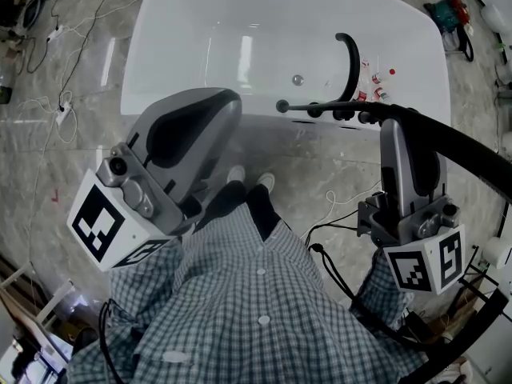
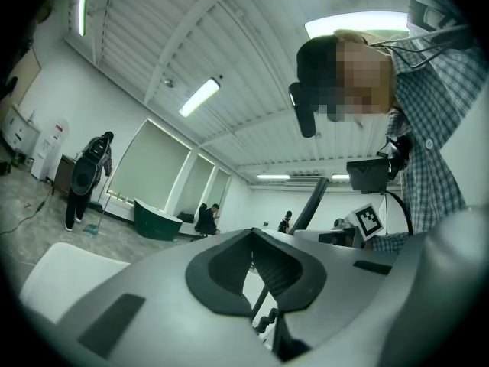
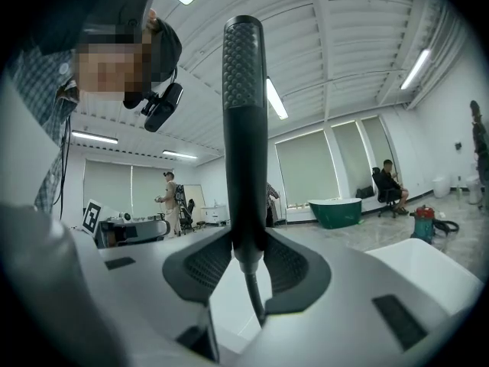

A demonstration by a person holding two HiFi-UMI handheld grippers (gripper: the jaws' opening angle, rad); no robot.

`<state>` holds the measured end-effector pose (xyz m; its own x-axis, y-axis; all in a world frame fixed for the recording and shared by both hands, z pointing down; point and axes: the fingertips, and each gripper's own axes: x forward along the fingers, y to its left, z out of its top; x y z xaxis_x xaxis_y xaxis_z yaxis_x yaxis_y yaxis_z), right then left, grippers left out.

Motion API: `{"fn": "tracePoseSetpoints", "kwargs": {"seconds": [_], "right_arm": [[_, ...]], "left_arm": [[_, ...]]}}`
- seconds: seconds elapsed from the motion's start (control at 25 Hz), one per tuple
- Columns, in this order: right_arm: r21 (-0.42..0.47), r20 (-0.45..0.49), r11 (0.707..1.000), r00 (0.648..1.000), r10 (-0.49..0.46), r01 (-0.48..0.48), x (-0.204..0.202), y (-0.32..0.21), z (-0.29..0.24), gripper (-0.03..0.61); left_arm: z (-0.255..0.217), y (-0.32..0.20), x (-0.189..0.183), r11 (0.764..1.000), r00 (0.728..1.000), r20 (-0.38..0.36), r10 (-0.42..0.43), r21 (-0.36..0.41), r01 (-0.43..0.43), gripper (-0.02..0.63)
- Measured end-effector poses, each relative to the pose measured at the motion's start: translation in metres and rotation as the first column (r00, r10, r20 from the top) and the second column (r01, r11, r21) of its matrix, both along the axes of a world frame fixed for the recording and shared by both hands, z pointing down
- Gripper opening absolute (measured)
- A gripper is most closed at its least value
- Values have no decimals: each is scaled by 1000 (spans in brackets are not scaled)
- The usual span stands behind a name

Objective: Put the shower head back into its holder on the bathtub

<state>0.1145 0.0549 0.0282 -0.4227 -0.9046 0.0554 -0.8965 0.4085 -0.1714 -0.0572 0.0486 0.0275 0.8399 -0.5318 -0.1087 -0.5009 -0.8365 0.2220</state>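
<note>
The black stick shower head (image 3: 244,128) stands upright between my right gripper's (image 3: 244,258) jaws, which are shut on its lower end; its hose (image 3: 256,300) drops below. In the head view the shower head (image 1: 468,154) runs out to the right from the right gripper (image 1: 394,122), which hovers just before the white bathtub's (image 1: 200,94) near rim. Black fittings (image 1: 340,113) and a curved black spout (image 1: 350,58) sit on that rim, close left of the gripper. I cannot pick out the holder itself. My left gripper (image 1: 228,102) is raised at the left, shut and holding nothing (image 2: 254,270).
Small bottles (image 1: 378,82) lie inside the tub near the spout. Cables (image 1: 64,94) trail over the marble floor on the left, and a hose or cable (image 1: 336,206) lies near the person's shoes (image 1: 250,178). A red-and-green machine (image 1: 448,10) stands at the far right.
</note>
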Motion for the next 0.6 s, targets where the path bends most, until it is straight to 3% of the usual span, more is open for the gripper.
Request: {"fn": "tracePoseSetpoints", "kwargs": {"seconds": [0.6], "right_arm": [[-56,21,998,1000,-1,2,9,-31,53,129]], "left_arm": [[44,-20,12,999,1000,29,-5,-39,6,8]]}}
